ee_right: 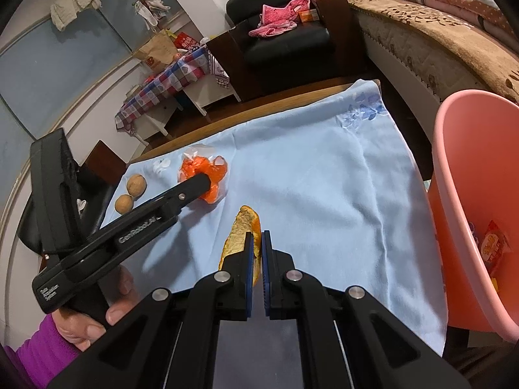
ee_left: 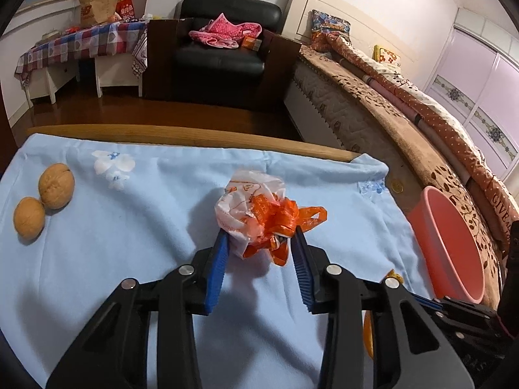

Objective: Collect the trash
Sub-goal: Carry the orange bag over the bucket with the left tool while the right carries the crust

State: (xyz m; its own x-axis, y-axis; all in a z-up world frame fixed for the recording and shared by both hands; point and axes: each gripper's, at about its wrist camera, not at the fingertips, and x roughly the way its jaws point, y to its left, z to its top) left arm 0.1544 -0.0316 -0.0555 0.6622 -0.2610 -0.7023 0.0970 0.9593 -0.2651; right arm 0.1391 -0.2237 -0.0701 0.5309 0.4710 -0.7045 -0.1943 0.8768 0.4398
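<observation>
A crumpled orange-and-white plastic bag (ee_left: 259,214) lies on the light blue cloth (ee_left: 129,243). My left gripper (ee_left: 259,236) has its blue pads on both sides of the bag's near end and is shut on it; the bag also shows in the right wrist view (ee_right: 207,170). My right gripper (ee_right: 258,236) is shut on an orange peel (ee_right: 241,230) just above the cloth. A pink bin (ee_right: 470,194) stands at the table's right edge, with a red wrapper (ee_right: 493,243) inside; it also shows in the left wrist view (ee_left: 451,243).
Two walnuts (ee_left: 45,201) lie at the cloth's left side, also in the right wrist view (ee_right: 131,193). The wooden table edge (ee_left: 162,134) runs behind the cloth. A bed (ee_left: 405,110) is right of the bin, a black armchair (ee_left: 223,45) beyond.
</observation>
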